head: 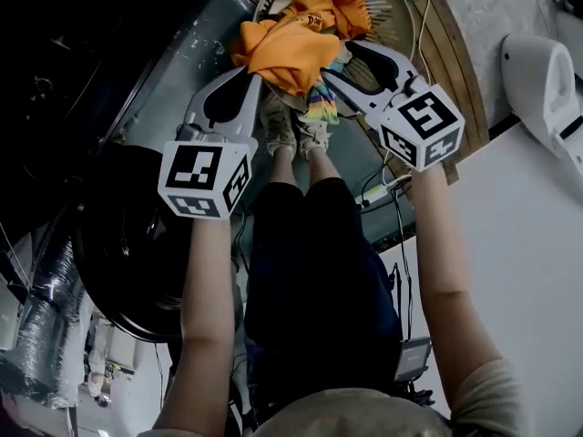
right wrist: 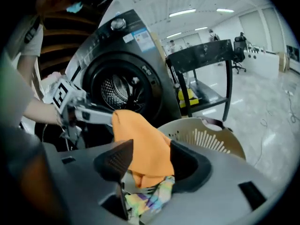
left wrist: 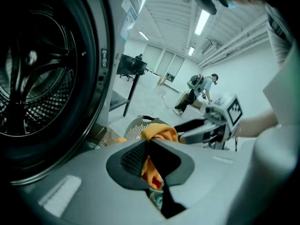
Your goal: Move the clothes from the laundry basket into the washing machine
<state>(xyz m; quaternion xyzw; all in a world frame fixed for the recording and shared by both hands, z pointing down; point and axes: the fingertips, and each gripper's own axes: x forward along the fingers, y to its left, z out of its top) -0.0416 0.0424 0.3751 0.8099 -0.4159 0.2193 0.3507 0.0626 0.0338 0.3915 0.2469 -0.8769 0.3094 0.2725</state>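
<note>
On the head view I have both grippers out in front of me over the laundry basket [head: 398, 12], which sits on the floor past my shoes [head: 293, 130]. An orange garment [head: 290, 51] is bunched on top of the pile at the basket's near rim. The left gripper [head: 259, 84] meets that garment from the left and the right gripper [head: 333, 80] from the right, with a rainbow-striped cloth [head: 323, 106] hanging below the orange one. The washing machine [head: 127, 244] is the dark round shape at my lower left. On the left gripper view the jaws are pinched together on a fold of the orange garment, which wells up above them and shows below. The machine's perforated drum fills the left of the picture and the basket stands just behind the jaws. On the right gripper view the jaws are spread, with the orange garment draped between them and the striped cloth lower in the gap. I cannot tell whether the pads bear on either. Beyond them I see the basket's slotted rim, the machine's round opening and a black table [right wrist: 206, 55].
</note>
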